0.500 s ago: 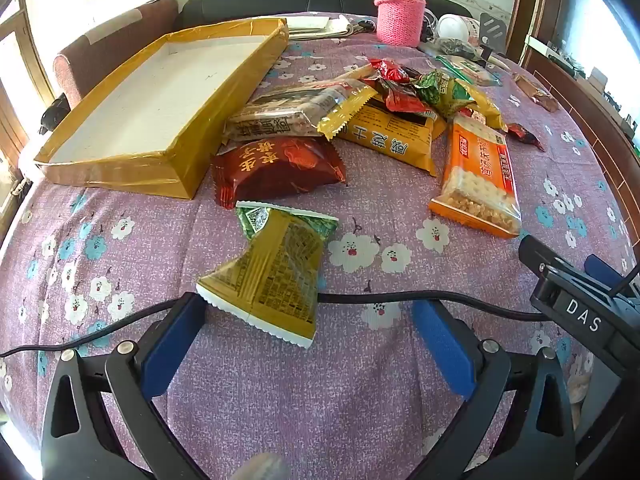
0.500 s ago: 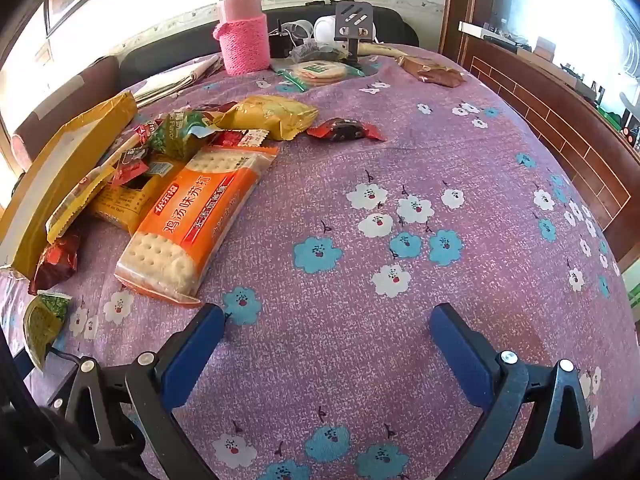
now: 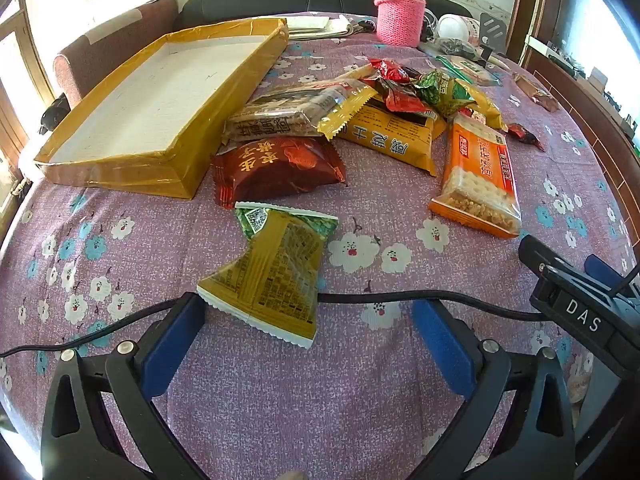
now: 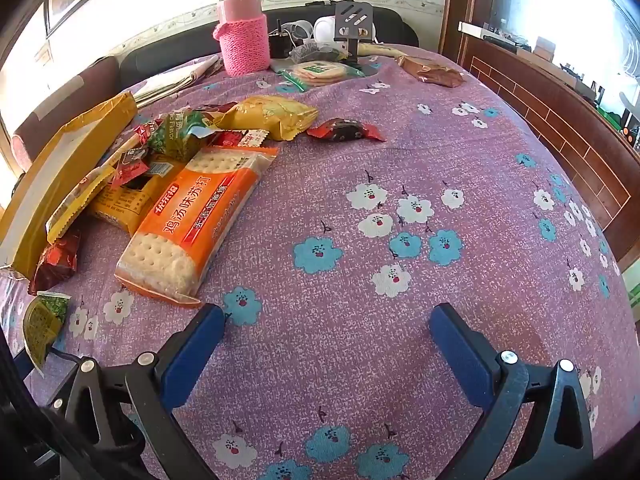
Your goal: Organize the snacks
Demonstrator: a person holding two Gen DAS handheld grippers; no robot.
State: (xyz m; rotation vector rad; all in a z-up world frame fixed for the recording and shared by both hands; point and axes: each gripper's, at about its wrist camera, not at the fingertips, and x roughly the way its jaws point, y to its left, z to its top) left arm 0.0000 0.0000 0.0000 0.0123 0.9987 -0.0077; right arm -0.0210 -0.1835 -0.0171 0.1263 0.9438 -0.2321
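Note:
A pile of snack packets lies on the purple flowered tablecloth. A gold and green packet lies nearest, just ahead of my left gripper, which is open and empty. Behind it are a dark red packet, a yellow packet and an orange cracker pack. An empty gold-sided tray stands at the left. My right gripper is open and empty over bare cloth, right of the cracker pack.
A pink knit-covered flask and small items stand at the table's far edge. A black cable runs across the cloth in front of my left gripper. The right gripper's body shows at the left wrist view's right side. A wooden sideboard is at the right.

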